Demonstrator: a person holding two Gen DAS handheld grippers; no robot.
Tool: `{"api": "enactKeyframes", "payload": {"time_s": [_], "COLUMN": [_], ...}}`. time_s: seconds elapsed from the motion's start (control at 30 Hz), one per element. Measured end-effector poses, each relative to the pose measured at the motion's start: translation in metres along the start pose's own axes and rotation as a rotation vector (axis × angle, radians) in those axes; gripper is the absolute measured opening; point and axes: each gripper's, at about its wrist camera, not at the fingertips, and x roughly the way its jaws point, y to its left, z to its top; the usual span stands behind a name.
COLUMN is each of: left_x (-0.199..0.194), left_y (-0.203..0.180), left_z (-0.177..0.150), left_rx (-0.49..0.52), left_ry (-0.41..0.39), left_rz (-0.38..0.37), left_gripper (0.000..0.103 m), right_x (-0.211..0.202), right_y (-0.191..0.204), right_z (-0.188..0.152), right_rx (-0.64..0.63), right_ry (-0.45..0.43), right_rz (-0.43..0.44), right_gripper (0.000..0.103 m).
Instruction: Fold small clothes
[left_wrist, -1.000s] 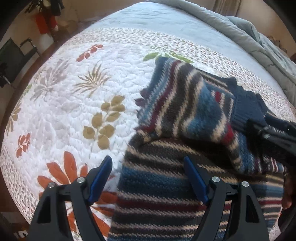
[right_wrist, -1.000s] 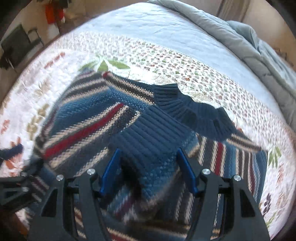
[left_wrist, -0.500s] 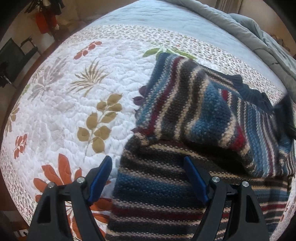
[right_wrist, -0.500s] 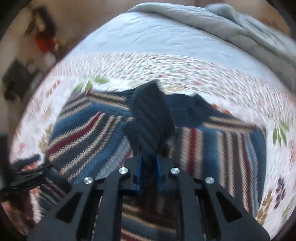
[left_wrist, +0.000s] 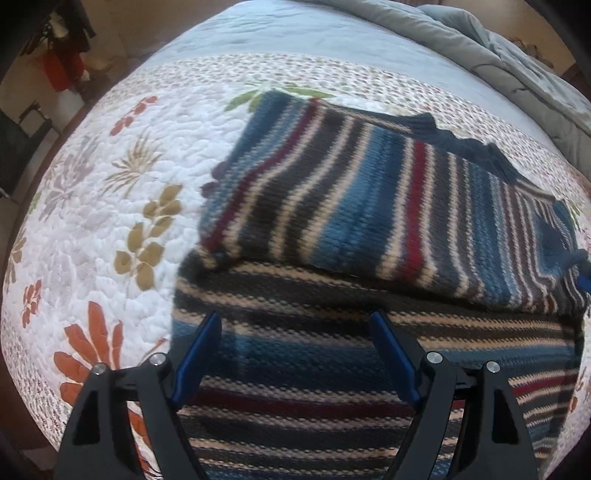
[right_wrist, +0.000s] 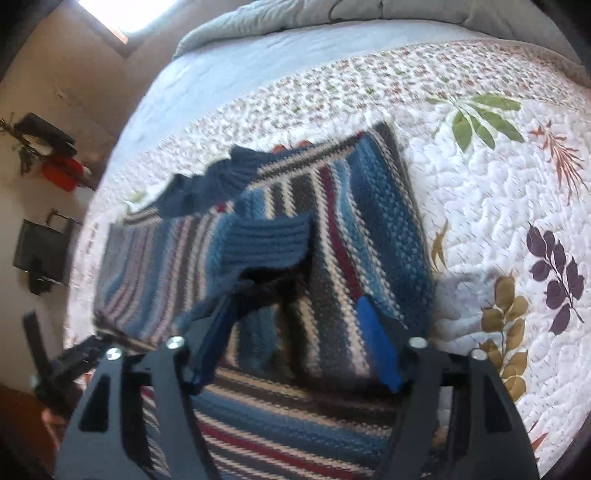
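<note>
Sweater: striped knit sweater (left_wrist: 369, 206), blue/navy/cream/red, lies on the quilt (left_wrist: 92, 206) of a bed, folded partly over itself; upper layer's stripes run up-down, lower layer's run across.
Fold edge: in left view the top layer ends in a thick edge running across, just beyond the left gripper.
Collar: navy ribbed collar (right_wrist: 218, 181) at the far edge of the sweater, wavy, not flat.
Sleeve cuff: ribbed blue cuff (right_wrist: 269, 240) lies across the folded top layer, in the middle, just ahead of the right gripper; opening looks dark below it.
Left gripper: left gripper (left_wrist: 295, 325) points steeply down over the lower striped layer, fingers (left_wrist: 201, 354) wide apart, nothing between the pads, no grip seen.
Right gripper: right gripper (right_wrist: 295, 306) over sweater's near part; jaws have just been opening, now spread wide; cuff lies beyond the tips, not pinched. Frame blurred, so contact w/ the knit below can't be told.
Sweater edges: left side edge sits on white quilt near tan leaf print (left_wrist: 147, 236); right side edge straight, near purple leaf print (right_wrist: 557, 273) but apart.
Open room: bare quilt wide on both sides of the sweater; plain light-blue sheet (left_wrist: 295, 37) beyond it; grey duvet (left_wrist: 498, 48) bunched at the far end.
Bed edge: quilt drops off at left; dark furniture (right_wrist: 40, 254) by the wall, well apart.
</note>
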Motion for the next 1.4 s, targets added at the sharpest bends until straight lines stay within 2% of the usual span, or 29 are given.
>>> {"api": "enactKeyframes", "payload": {"time_s": [0.17, 0.27, 0.43, 0.5, 0.57, 0.6, 0.67, 0.7, 0.8, 0.83, 0.9, 0.97, 1.03, 1.07, 1.13, 1.2, 1.3, 1.4], "left_x": [-0.001, 0.0, 0.001, 0.002, 0.004, 0.005, 0.006, 0.007, 0.008, 0.008, 0.011, 0.017, 0.023, 0.027, 0.028, 0.025, 0.017, 0.007], "left_y": [-0.006, -0.012, -0.021, -0.023, -0.024, -0.024, -0.023, -0.023, -0.024, -0.025, -0.028, -0.03, -0.032, -0.033, -0.035, -0.037, -0.037, -0.036], "left_z": [0.006, 0.011, 0.013, 0.014, 0.014, 0.014, 0.015, 0.016, 0.016, 0.016, 0.016, 0.015, 0.013, 0.012, 0.009, 0.005, -0.004, -0.023], "left_rx": [-0.002, -0.005, 0.0, 0.009, 0.011, 0.01, 0.008, 0.007, 0.009, 0.013, 0.017, 0.014, 0.012, 0.013, 0.03, 0.056, 0.102, 0.162], "left_ry": [-0.011, -0.01, -0.014, -0.017, -0.011, -0.009, -0.007, -0.008, -0.013, -0.015, -0.013, 0.001, 0.021, 0.032, 0.03, 0.024, 0.019, 0.017], "left_rz": [-0.025, -0.039, -0.052, -0.045, -0.045, -0.046, -0.051, -0.052, -0.064, -0.067, -0.058, -0.05, -0.057, -0.053, -0.043, -0.041, -0.036, -0.026], "left_gripper": [0.084, 0.084, 0.084, 0.084, 0.084, 0.084, 0.084, 0.084, 0.085, 0.085, 0.088, 0.088, 0.088, 0.088, 0.088, 0.088, 0.088, 0.088], "right_x": [-0.015, -0.007, 0.017, 0.035, 0.046, 0.047, 0.043, 0.036, 0.011, -0.002, -0.011, -0.002, 0.019, 0.033, 0.044, 0.038, 0.019, 0.0], "right_y": [0.004, 0.002, 0.01, 0.014, 0.018, 0.022, 0.027, 0.03, 0.036, 0.038, 0.038, 0.033, 0.022, 0.014, 0.006, 0.004, 0.0, 0.006], "right_z": [-0.001, 0.001, 0.01, 0.013, 0.014, 0.015, 0.016, 0.017, 0.027, 0.032, 0.038, 0.041, 0.04, 0.037, 0.032, 0.028, 0.018, -0.006], "right_rx": [-0.007, -0.019, -0.02, -0.012, -0.025, -0.054, -0.083, -0.094, -0.148, -0.169, -0.181, -0.192, -0.173, -0.163, -0.165, -0.161, -0.16, -0.185], "right_ry": [0.002, 0.033, 0.081, 0.13, 0.143, 0.135, 0.121, 0.109, -0.004, -0.062, -0.114, -0.093, -0.024, 0.02, 0.027, 0.004, -0.003, -0.001], "right_rz": [0.003, -0.031, 0.04, 0.069, 0.039, 0.01, 0.02, 0.038, 0.032, 0.021, -0.008, -0.047, -0.076, -0.097, -0.115, -0.099, -0.111, -0.134], "right_gripper": [0.074, 0.074, 0.071, 0.06, 0.029, 0.023, 0.008, 0.008, 0.008, 0.008, 0.008, 0.008, 0.009, 0.012, 0.018, 0.027, 0.028, 0.03]}}
